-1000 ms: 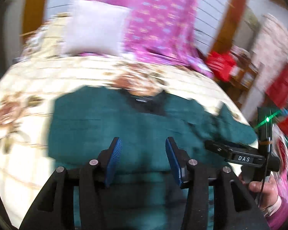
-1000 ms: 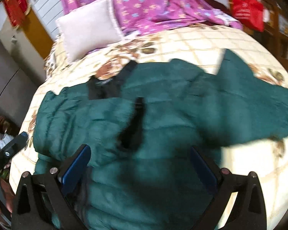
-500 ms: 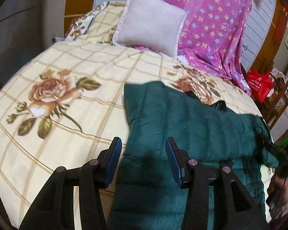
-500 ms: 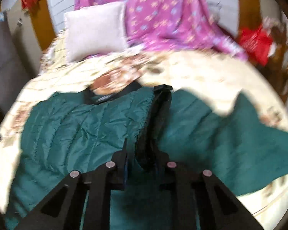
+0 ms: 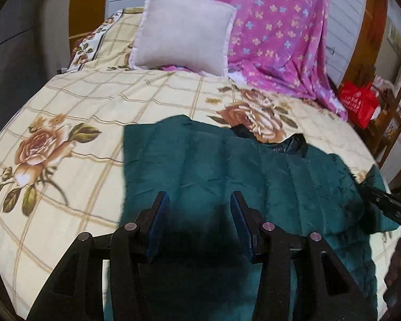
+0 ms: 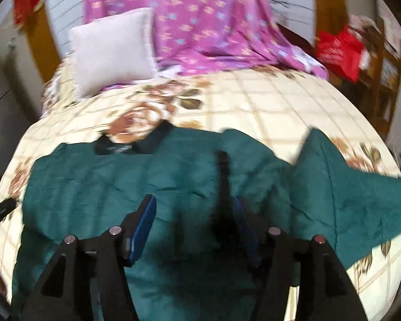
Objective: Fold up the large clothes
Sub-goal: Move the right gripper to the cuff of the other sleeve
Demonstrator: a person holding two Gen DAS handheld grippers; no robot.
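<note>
A dark green quilted jacket [image 5: 240, 176] with a black collar [image 5: 294, 145] lies spread on the bed, its left side folded over the body. In the right wrist view the jacket [image 6: 147, 187] shows a black front edge [image 6: 223, 187] down its middle and a sleeve [image 6: 347, 195] stretched out to the right. My left gripper [image 5: 199, 214] is open and empty above the jacket's left part. My right gripper [image 6: 195, 219] is open and empty above the jacket's middle, by the black edge. The right gripper's body [image 5: 387, 206] shows at the right edge of the left wrist view.
The bed has a cream floral sheet [image 5: 66, 133]. A white pillow [image 5: 184, 29] and a purple flowered cloth [image 5: 275, 32] lie at the head. A red bag [image 5: 358, 104] and wooden furniture [image 6: 382, 61] stand to the right of the bed.
My right gripper has let go of the black front edge and opened; the folded panel now lies flat on the jacket. My left gripper has shifted slightly right, staying open.
</note>
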